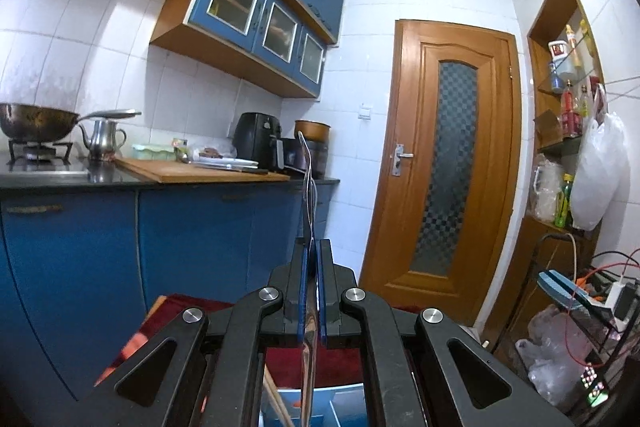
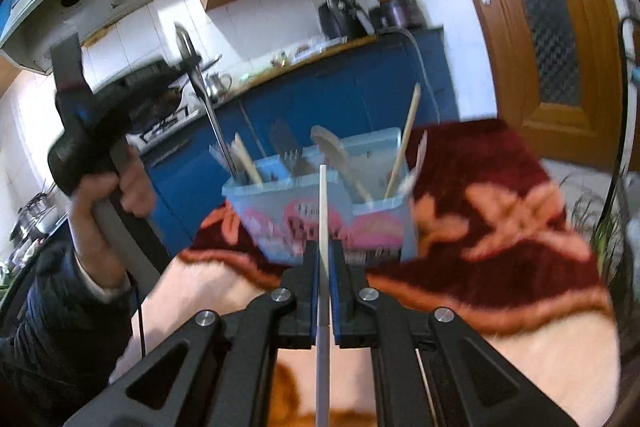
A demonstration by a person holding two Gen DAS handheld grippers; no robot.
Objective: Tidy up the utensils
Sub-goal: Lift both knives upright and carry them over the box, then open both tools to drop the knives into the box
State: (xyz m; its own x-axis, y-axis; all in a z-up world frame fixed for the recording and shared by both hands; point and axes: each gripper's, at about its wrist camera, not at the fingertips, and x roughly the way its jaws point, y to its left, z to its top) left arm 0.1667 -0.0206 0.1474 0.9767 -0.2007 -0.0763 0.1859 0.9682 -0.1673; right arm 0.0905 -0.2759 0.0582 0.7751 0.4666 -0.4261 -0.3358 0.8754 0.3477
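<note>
My left gripper [image 1: 311,247] is shut on a long metal utensil [image 1: 307,187] with a wood-toned handle, seen edge-on and held upright. In the right wrist view the left gripper [image 2: 188,61] holds this utensil [image 2: 212,115] with its lower end in the left part of the blue utensil box [image 2: 280,219]. My right gripper [image 2: 324,247] is shut on a pale chopstick [image 2: 323,203] that points at the box's front wall. The box holds chopsticks, forks and a wooden spoon [image 2: 340,159]. The box's top also shows below the left gripper [image 1: 332,403].
The box stands on a red and pink patterned blanket [image 2: 500,219]. Blue cabinets and a counter [image 1: 168,179] with a cutting board, kettle, wok and air fryer are behind. A wooden door [image 1: 444,167] is to the right, shelves and cables beside it.
</note>
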